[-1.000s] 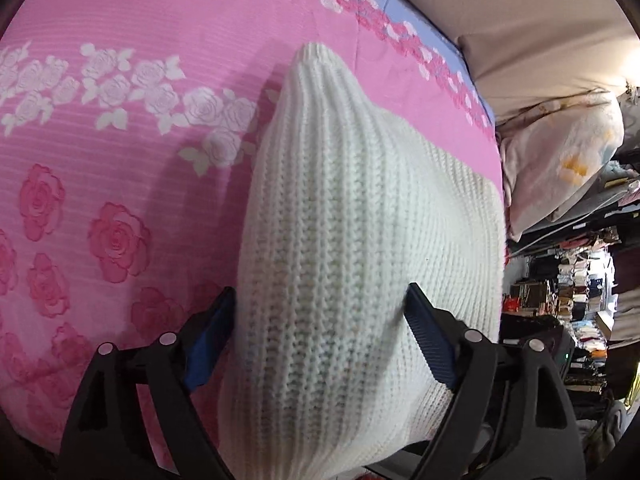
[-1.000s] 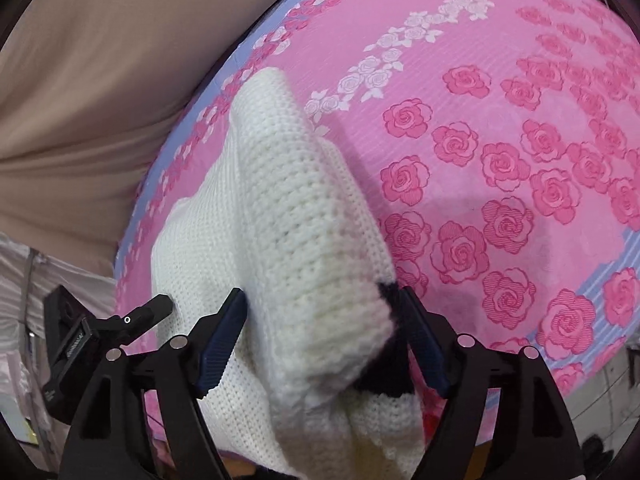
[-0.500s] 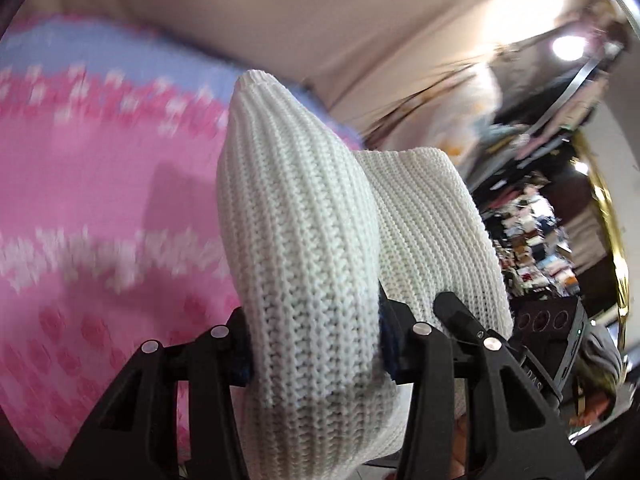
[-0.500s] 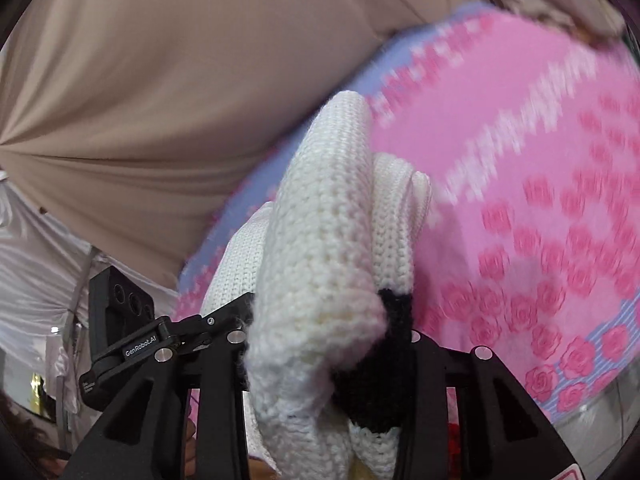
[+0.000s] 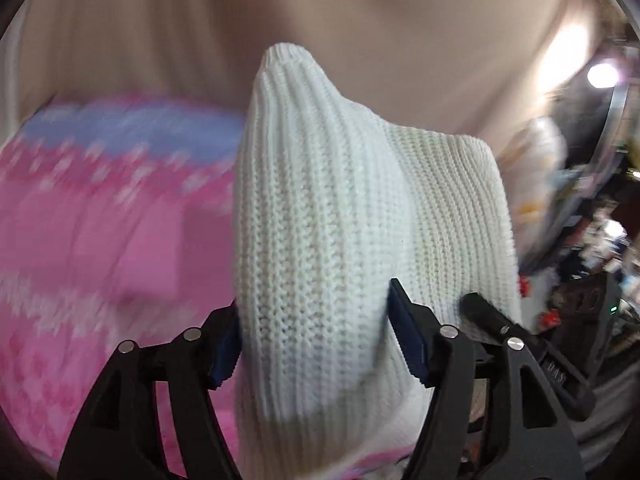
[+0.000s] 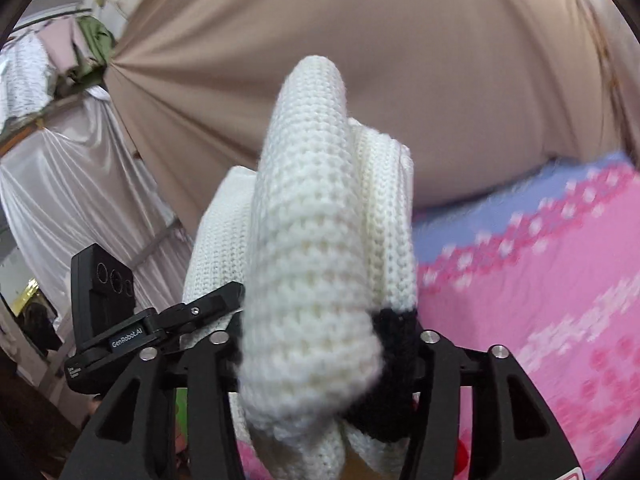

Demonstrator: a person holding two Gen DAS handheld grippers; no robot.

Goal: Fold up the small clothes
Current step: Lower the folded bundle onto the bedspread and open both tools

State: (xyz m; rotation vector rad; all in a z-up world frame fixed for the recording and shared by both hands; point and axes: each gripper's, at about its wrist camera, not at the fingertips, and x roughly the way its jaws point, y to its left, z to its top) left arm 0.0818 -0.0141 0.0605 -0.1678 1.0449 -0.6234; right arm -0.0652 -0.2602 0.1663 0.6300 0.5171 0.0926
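Only in the right wrist view do we see the black trim [image 6: 394, 336] on the white knit sweater [image 6: 316, 248], bunched against the inner side of the right gripper [image 6: 320, 344], and the left gripper [image 6: 120, 320] beside it with its camera block. The left wrist view alone shows a cluttered, dim room edge [image 5: 592, 240] and a bright lamp [image 5: 602, 75].

We hold the white knit sweater [image 5: 320, 240] between both tools, lifted above the pink rose-print bedsheet [image 5: 100, 240], which is blurred. A beige curtain [image 6: 400, 60] fills the background, with white satin drapes [image 6: 72, 184] to one side. The sweater's folded bulk blocks most of the bed ahead of us.

The left gripper [image 5: 316, 340] has its blue-padded jaws pressed on a thick fold; the right gripper's jaws are clamped on the sweater too. Both tools point forward and upward.
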